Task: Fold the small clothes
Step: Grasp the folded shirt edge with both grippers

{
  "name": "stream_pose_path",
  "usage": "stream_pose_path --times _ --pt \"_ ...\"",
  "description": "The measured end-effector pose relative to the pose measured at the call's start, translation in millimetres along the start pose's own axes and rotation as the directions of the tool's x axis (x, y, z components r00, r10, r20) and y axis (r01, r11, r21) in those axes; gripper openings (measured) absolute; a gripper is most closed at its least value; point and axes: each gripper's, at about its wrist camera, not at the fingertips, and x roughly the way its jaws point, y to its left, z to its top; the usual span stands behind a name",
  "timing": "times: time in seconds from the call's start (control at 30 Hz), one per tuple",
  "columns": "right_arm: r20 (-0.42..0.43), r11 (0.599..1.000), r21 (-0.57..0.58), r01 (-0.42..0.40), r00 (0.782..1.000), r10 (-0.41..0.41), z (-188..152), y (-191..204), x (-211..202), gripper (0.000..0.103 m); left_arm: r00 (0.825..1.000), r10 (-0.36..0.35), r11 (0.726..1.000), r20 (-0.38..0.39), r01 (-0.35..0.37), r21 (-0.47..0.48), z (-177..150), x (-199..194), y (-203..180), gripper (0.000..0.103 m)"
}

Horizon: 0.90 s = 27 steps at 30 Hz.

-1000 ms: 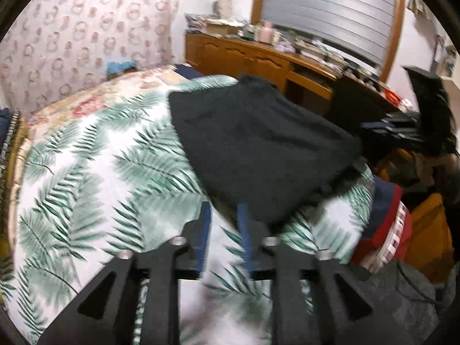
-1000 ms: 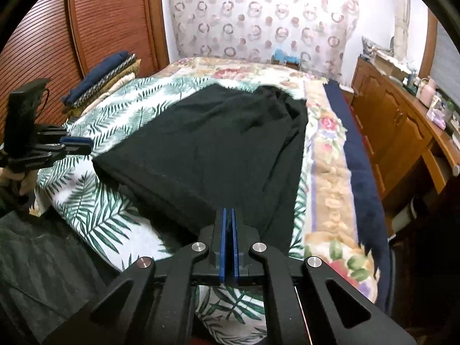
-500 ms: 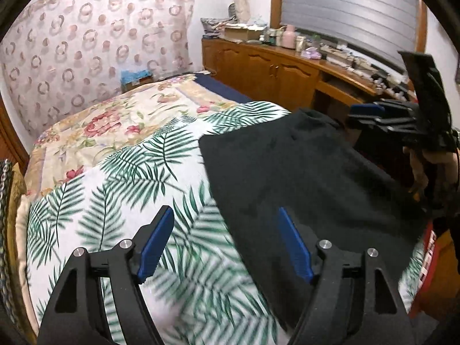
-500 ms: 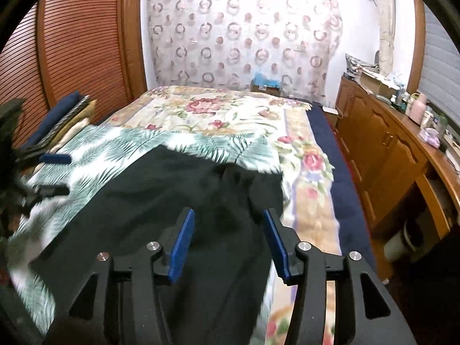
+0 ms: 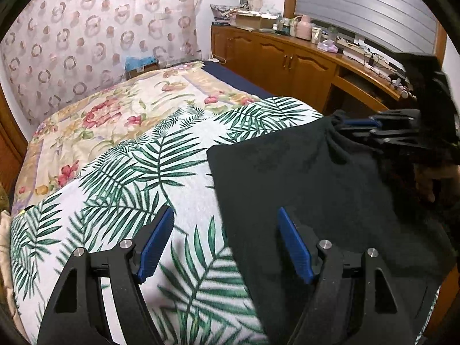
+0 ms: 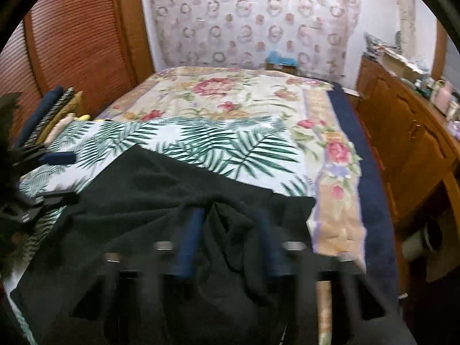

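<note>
A dark green-black garment [image 5: 310, 189] lies spread on the palm-leaf sheet [image 5: 149, 172] at the bed's near end. My left gripper [image 5: 225, 241] is open and straddles the garment's left edge: one pad over the cloth, the other over the sheet, neither pressing. In the right wrist view the garment [image 6: 149, 201] bunches into a raised fold between the blurred pads of my right gripper [image 6: 228, 230]. Its jaws are closing with the pads still apart. The right gripper [image 5: 353, 128] shows at the garment's far right corner, and the left gripper [image 6: 57, 176] at that view's left edge.
A floral bedspread [image 6: 230, 97] covers the far half of the bed, with a navy border [image 6: 371, 189] on the right. Wooden cabinets [image 5: 287, 60] with a cluttered top run along the right. Folded fabrics [image 6: 49, 115] are stacked by the wooden louvred doors [image 6: 80, 37].
Both grippers went from narrow or shut to open and swung along the garment. The left now straddles its left edge. The right sits over a bunched fold near its far corner.
</note>
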Motion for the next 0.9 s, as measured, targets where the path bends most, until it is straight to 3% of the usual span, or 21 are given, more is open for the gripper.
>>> stream_pose_path --times 0.13,0.3,0.37,0.43,0.5,0.53,0.73,0.9 --pt "0.059 0.993 0.04 0.107 0.992 -0.109 -6 -12 -26 0.007 1.0 -0.004 1.0 -0.014 0.004 0.001 5 11 3 0.075" --pt "0.031 0.988 0.088 0.13 0.991 -0.133 -10 -24 -17 0.008 0.999 -0.016 1.0 -0.03 0.016 -0.02 18 27 13 0.075" --pt "0.031 0.986 0.106 0.127 0.991 -0.131 -7 -28 -13 0.017 0.999 -0.029 0.999 -0.033 0.028 -0.035 25 33 17 0.075" --pt "0.026 0.984 0.108 0.14 0.989 -0.143 -4 -29 -8 0.046 0.999 -0.038 0.998 -0.027 0.037 -0.043 31 36 19 0.075" --pt "0.015 0.983 0.117 0.139 0.99 -0.141 -2 -28 0 0.063 0.998 -0.059 0.997 -0.027 0.058 -0.047 36 40 19 0.075" --pt "-0.002 0.984 0.124 0.126 0.992 -0.127 -1 -30 4 0.066 0.997 -0.069 0.997 -0.029 0.068 -0.047 37 42 19 0.068" --pt "-0.031 0.99 0.137 0.022 0.999 -0.018 -2 -32 12 0.063 0.992 -0.118 0.993 -0.046 0.116 -0.036 41 54 15 0.05" --pt "-0.033 0.995 0.104 -0.009 0.999 0.012 -1 -31 11 0.024 0.987 -0.155 0.988 -0.05 0.154 -0.018 46 55 8 0.027"
